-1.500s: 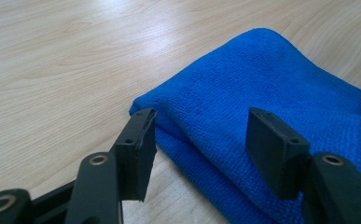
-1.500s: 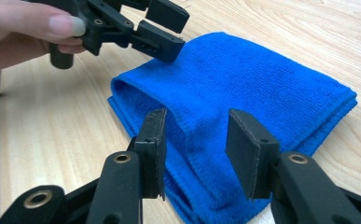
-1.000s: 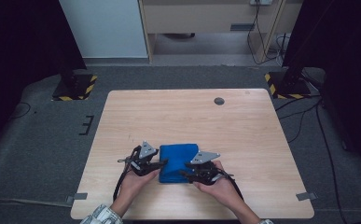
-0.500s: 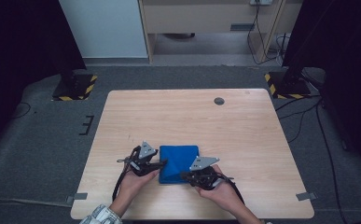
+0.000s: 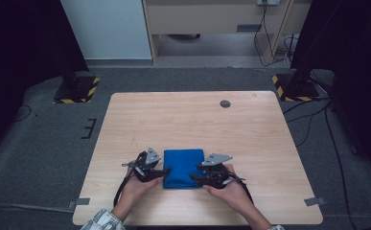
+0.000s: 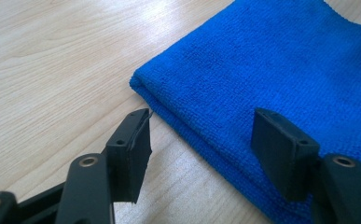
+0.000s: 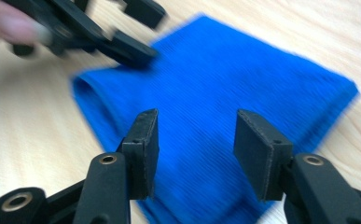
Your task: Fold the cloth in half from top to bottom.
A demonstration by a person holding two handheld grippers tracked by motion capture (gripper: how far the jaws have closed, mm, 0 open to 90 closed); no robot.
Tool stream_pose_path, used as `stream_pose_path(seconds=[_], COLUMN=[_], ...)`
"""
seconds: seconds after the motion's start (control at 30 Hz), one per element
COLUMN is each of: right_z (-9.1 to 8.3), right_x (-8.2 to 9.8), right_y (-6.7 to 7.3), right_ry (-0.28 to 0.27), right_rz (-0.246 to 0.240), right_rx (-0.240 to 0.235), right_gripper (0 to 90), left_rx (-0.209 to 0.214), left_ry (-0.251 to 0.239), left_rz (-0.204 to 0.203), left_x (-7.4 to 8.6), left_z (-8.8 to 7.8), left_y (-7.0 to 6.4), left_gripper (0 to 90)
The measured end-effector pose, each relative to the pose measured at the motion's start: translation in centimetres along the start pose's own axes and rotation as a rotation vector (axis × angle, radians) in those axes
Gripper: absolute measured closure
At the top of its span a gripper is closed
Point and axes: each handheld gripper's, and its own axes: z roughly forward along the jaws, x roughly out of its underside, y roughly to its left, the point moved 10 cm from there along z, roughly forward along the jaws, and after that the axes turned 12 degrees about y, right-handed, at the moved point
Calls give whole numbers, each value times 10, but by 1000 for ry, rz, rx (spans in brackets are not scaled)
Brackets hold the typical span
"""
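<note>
A folded blue cloth (image 5: 184, 167) lies flat on the wooden table (image 5: 197, 120) near its front edge. My left gripper (image 5: 164, 171) is at the cloth's left edge, open. In the left gripper view one jaw hovers over bare wood and the other over the cloth (image 6: 271, 70), so the left gripper (image 6: 201, 126) straddles the folded edge. My right gripper (image 5: 195, 178) is at the cloth's near right side. Its jaws have just been opening, and the right gripper (image 7: 194, 126) stands open above the cloth (image 7: 225, 93) with nothing pinched. The left gripper (image 7: 145, 30) shows across the cloth.
A dark round grommet (image 5: 225, 103) sits in the tabletop at the back right. Both hands rest close to the table's front edge. Black stands with yellow-striped bases (image 5: 77, 88) and loose cables lie on the grey floor around the table.
The right hand has shifted slightly at the cloth's right side. The left hand and the cloth stay where they were.
</note>
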Motion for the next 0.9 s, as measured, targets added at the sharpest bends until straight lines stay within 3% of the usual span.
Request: stream_pose_path(seconds=[0.13,0.23,0.37,0.5,0.6,0.9], right_z=[6,9,2,-9,-16,-35], right_x=[10,14,6,-4,-5,-4], right_y=[-3,-3,-6,-19,-31,-56], right_ry=[57,82,38,-24,-40,-74], right_rz=[-26,-50,-37,-22,18,64], right_rx=[39,55,61,109,128,154], right_gripper=[484,460,360,255,191,110], left_rx=[1,12,14,2,-2,-21], left_ry=[13,-5,-67,-104,-109,-108], left_rz=[-6,-23,-56,-101,-118,-156], left_x=[3,0,-10,-16,-17,-10], left_z=[-1,-4,-11,-15,-17,-22], left_y=[1,2,5,13,17,38], left_gripper=[370,346,251,158,108,85])
